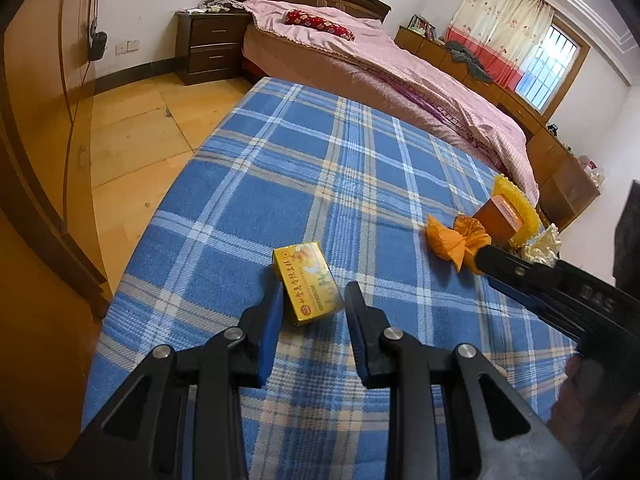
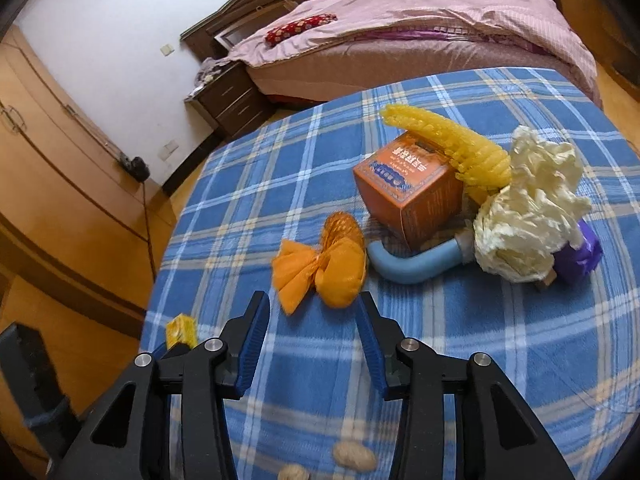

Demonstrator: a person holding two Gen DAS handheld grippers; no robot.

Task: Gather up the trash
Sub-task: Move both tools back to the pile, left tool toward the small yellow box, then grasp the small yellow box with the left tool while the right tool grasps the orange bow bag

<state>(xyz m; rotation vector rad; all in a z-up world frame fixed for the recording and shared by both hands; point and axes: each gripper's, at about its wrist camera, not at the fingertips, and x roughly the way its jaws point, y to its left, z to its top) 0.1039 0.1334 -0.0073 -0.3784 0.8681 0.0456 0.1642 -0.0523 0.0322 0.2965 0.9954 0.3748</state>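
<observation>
Nearest us, our left gripper [image 1: 310,292] hangs over the blue plaid blanket [image 1: 280,168] with its blue-padded fingers [image 1: 269,320] parted around the near end of a small yellow box [image 1: 307,283]. The left pad looks to touch the box's edge, while a gap shows at the right pad, so we read the fingers as released, not clamping.

Further right, our right gripper [image 2: 314,308] has its fingers spread, with nothing between them; they sit just short of an orange mesh bag [image 2: 322,270] tied into a bow shape. Right of that lies a blue curved tube [image 2: 408,266], partly under an orange carton [image 2: 412,188]. A yellow foam net [image 2: 452,148] leans on the carton's top. Beside it sits crumpled cream paper [image 2: 528,208], and a purple object [image 2: 582,258] shows at the far right. Two peanut shells [image 2: 354,456] lie close beneath our right gripper.
</observation>
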